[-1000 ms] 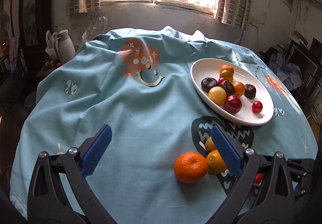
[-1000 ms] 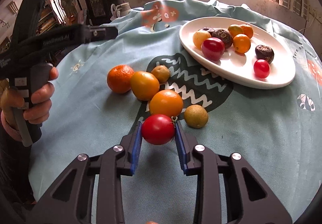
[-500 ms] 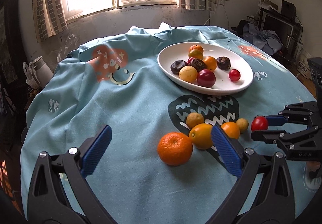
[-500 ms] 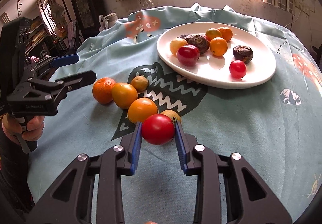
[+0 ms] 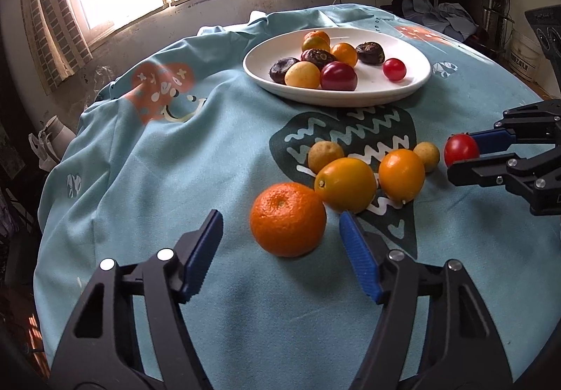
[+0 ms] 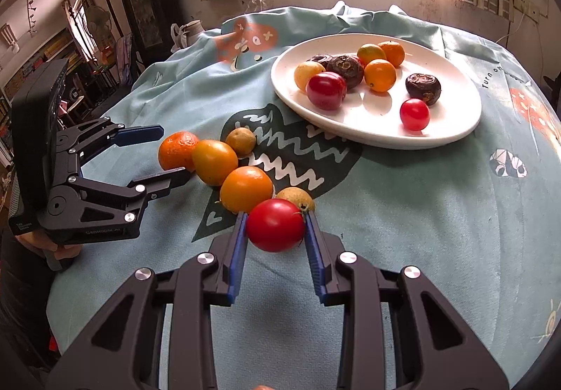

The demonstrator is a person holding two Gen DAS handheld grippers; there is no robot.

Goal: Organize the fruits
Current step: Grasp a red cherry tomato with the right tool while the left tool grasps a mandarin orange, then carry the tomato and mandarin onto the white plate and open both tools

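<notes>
Black left tongs [image 5: 280, 235] with blue pads flank a bright orange mandarin [image 5: 287, 219]. The right tongs [image 6: 275, 232] frame a glossy red tomato [image 6: 275, 224]. Beyond them, a white plate [image 6: 452, 130] sits on a pale teal tablecloth [image 5: 157, 186] printed with dark, perhaps green, zigzag patches.

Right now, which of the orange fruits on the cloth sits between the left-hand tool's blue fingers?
The bumpy-skinned mandarin, at the left end of the row. The left gripper is closing around it; its smoother orange neighbours lie outside the fingers.
</notes>
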